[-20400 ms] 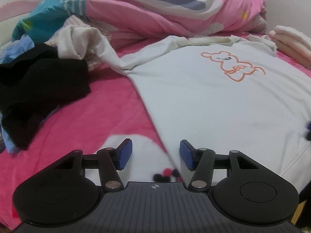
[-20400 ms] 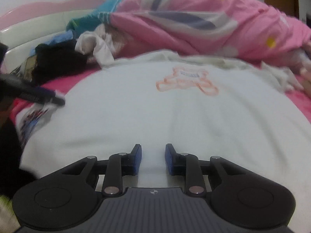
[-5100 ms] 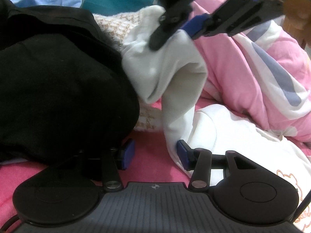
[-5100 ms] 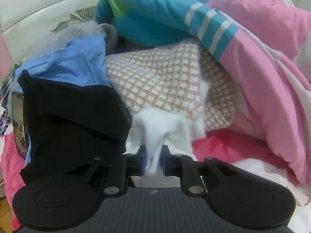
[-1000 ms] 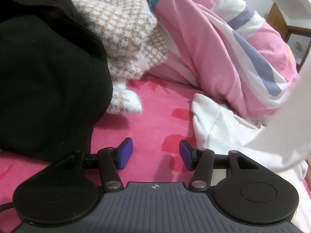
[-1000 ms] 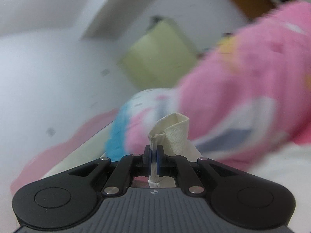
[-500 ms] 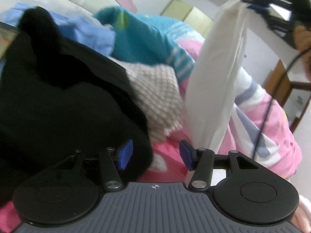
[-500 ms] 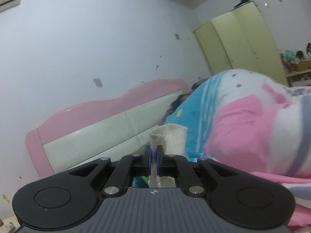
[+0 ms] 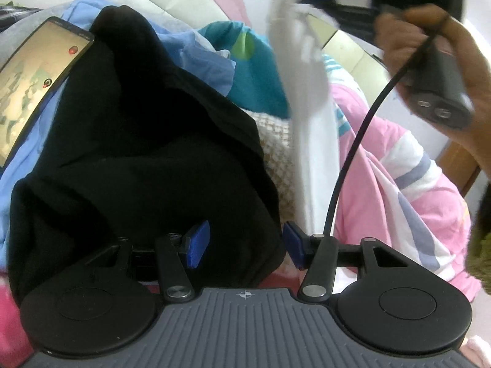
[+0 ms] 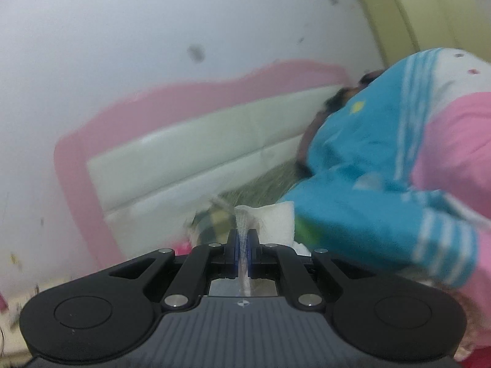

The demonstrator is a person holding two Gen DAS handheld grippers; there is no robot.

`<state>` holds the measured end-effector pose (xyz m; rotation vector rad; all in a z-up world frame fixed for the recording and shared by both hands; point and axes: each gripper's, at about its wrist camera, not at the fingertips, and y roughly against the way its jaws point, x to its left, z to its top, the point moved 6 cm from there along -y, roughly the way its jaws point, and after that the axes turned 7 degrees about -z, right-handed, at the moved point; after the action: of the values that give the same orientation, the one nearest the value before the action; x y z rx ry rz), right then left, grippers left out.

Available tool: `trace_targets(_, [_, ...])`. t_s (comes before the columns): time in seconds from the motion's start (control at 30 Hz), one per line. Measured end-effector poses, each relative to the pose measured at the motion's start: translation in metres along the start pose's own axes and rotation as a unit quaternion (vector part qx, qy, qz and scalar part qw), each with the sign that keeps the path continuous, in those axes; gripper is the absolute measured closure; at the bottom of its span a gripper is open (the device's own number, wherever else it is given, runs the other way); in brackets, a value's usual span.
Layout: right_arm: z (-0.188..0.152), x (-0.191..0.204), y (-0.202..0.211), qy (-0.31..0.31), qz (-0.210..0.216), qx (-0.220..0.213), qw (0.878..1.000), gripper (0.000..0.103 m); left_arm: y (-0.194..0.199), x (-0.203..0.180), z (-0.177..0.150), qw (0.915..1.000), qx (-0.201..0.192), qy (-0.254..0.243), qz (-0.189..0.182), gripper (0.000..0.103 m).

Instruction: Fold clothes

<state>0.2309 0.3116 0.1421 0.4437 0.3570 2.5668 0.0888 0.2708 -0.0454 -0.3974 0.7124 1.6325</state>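
Apparently right gripper (image 10: pixel 242 242) jaws pinch a white sleeve (image 10: pixel 276 220).

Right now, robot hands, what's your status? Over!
Right gripper shut on white sleeve, lifted high. Left gripper open, fingers empty, low over black garment. Clothes pile and phone crowd the left side.

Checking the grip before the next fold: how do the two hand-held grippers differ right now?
The left hand-held gripper has its jaws apart and empty, low over the black garment; the right hand-held gripper is shut on the white sleeve, held up high. Both have blue pads.
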Motion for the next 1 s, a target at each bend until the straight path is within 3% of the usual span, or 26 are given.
trace_targets(0.2, [-0.034,0.025,-0.049,0.056,0.0,0.074,0.996,0.096,0.002,0.004,-0.002,0.9999,0.002,0.011,0.01,0.05])
trace_targets(0.27, [-0.043,0.032,-0.063,0.074,0.005,0.107,0.992,0.079,0.002,0.005,-0.002,0.9999,0.001,0.013,0.011,0.05])
trace_targets(0.3, [-0.043,0.036,-0.063,0.084,0.008,0.108,0.991,0.06,0.003,0.005,-0.002,0.9998,0.0,0.014,0.011,0.05])
trace_targets(0.33, [-0.044,0.04,-0.063,0.094,0.011,0.109,0.99,0.054,0.004,0.004,-0.002,0.9998,-0.002,0.015,0.011,0.05])
trace_targets(0.47, [-0.036,0.053,-0.051,0.114,0.033,0.101,0.988,0.05,0.007,0.003,0.001,0.9998,-0.011,0.013,0.01,0.05])
trace_targets(0.57, [-0.015,0.048,-0.029,0.113,0.033,0.071,0.991,0.046,0.012,0.004,0.003,0.9997,-0.022,0.01,0.009,0.049])
trace_targets(0.7, [0.012,0.013,0.023,0.093,0.001,0.025,0.995,0.046,0.018,0.0,0.006,0.9992,-0.039,0.006,0.008,0.049])
trace_targets(0.87, [0.032,-0.065,0.111,0.041,-0.084,-0.022,0.995,0.046,0.026,-0.009,0.009,0.9976,-0.068,-0.007,0.006,0.047])
trace_targets(1.0, [0.029,-0.143,0.194,-0.04,-0.154,-0.055,0.986,0.046,0.017,-0.02,0.008,0.9975,-0.068,-0.019,0.0,0.045])
